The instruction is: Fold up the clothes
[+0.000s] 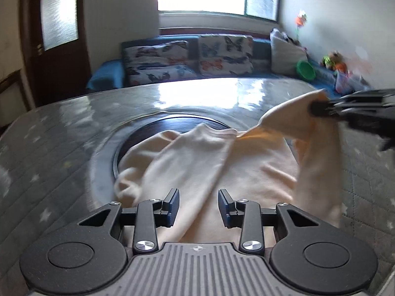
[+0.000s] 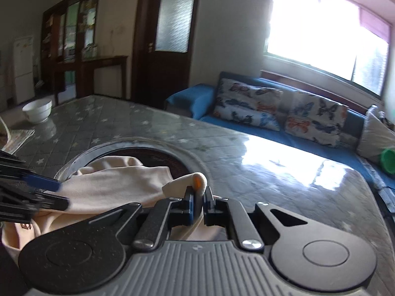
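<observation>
A cream garment [image 1: 197, 162] lies crumpled on the grey star-patterned table [image 1: 49, 148], partly over a dark round inset [image 1: 158, 128]. My left gripper [image 1: 198, 207] is open just above the garment's near part, nothing between its pads. My right gripper [image 2: 199, 203] is shut on a fold of the cream garment [image 2: 111, 185] with an orange inner edge, and holds it lifted off the table. In the left wrist view the right gripper [image 1: 318, 107] shows at right, pulling the cloth up. The left gripper [image 2: 49, 192] shows at the left edge of the right wrist view.
A white bowl [image 2: 37, 109] and a folded paper [image 2: 19, 135] sit at the table's far left corner. A blue sofa [image 1: 192, 56] with butterfly cushions stands behind the table, under a window. A green bowl [image 1: 306, 70] and toys lie on the sofa's right end.
</observation>
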`<state>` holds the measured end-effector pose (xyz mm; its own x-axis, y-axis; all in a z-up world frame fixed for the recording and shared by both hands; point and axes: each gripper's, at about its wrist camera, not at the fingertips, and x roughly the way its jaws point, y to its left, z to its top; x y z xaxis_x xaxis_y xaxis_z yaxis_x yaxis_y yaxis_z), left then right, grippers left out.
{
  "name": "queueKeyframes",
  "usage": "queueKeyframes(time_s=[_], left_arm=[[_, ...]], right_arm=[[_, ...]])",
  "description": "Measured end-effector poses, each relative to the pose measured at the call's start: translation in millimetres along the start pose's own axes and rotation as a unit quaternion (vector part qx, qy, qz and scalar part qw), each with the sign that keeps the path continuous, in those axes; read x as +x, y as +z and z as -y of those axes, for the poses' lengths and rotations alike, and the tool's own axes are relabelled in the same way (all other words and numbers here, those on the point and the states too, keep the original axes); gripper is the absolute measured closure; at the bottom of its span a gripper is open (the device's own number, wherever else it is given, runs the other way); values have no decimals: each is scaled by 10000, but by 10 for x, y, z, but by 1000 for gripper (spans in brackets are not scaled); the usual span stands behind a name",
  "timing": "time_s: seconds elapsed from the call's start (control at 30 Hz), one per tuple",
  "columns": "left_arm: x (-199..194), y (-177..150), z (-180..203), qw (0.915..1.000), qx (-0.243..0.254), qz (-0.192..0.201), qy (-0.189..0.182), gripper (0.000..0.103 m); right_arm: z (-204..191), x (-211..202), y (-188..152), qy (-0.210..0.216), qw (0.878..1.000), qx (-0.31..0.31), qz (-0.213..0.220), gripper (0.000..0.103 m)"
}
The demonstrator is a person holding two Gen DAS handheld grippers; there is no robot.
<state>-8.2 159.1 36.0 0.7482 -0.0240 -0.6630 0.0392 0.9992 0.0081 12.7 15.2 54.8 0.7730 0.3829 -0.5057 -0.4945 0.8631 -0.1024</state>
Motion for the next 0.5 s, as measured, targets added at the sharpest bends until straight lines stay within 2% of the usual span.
queueKeyframes(time_s=[0.13,0.23,0.33,0.43,0.5], left_arm=[[224,116,117,9997,157,-136,-103,65],[346,168,161,9995,229,-205,-102,65],[307,113,171,9992,246,-247,-207,65],[268,57,181,9987,264,-288,-313,65],[242,20,188,9984,276,-316,-384,64]], right_arm=[[137,-271,-191,-224,9995,191,-60,97],[252,-418,-415,-341,9981,403,-314,97],[326,-503,-634,-410,9957,551,-624,97],[380,-561,-819,-463,9926,666,-900,93],[420,-597,-941,-518,9901,758,-1066,83]])
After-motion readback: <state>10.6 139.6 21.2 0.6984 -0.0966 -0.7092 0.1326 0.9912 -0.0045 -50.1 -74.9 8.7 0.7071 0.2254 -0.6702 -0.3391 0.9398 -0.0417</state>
